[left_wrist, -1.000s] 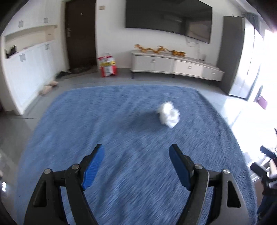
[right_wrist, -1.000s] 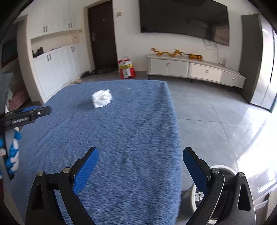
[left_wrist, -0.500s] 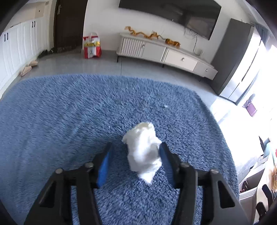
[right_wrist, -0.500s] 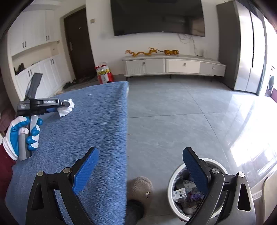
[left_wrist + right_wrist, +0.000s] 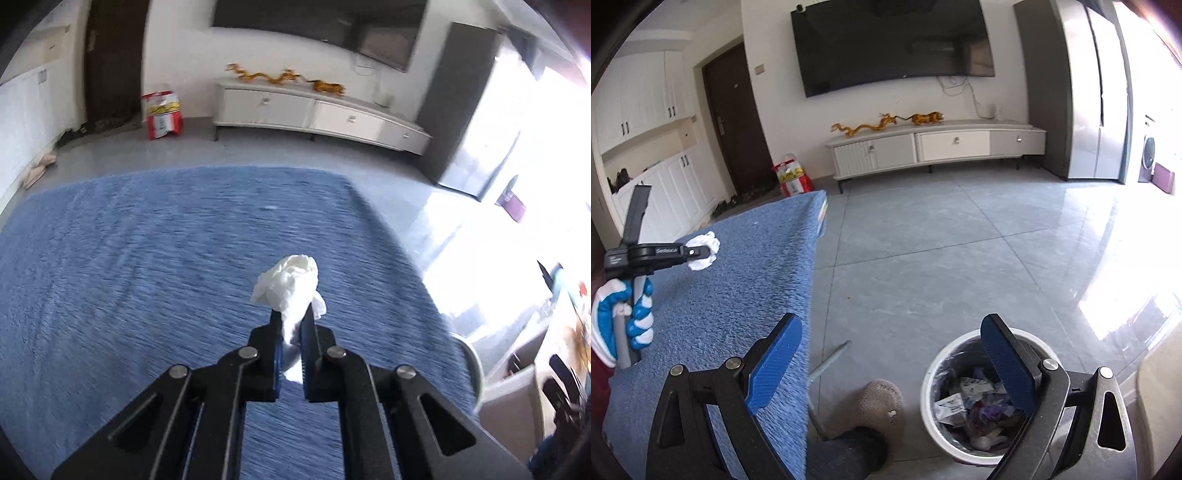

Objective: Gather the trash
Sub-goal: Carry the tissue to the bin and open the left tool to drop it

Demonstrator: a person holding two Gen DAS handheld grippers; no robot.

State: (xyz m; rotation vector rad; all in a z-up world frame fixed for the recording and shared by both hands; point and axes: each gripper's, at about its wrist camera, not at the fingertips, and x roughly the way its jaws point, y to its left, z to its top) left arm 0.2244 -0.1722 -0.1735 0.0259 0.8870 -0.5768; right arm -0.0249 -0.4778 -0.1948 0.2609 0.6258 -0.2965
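Pinching a crumpled white tissue [image 5: 291,291] between its closed fingers, the left gripper [image 5: 291,354] holds it above the blue table cover [image 5: 129,277]. The right gripper [image 5: 890,365] hangs with fingers spread wide and empty, the white trash bin [image 5: 934,373] just below its right finger.

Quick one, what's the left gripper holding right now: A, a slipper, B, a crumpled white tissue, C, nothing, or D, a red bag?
B: the left gripper is shut on the white tissue, lifted above the blue cloth.
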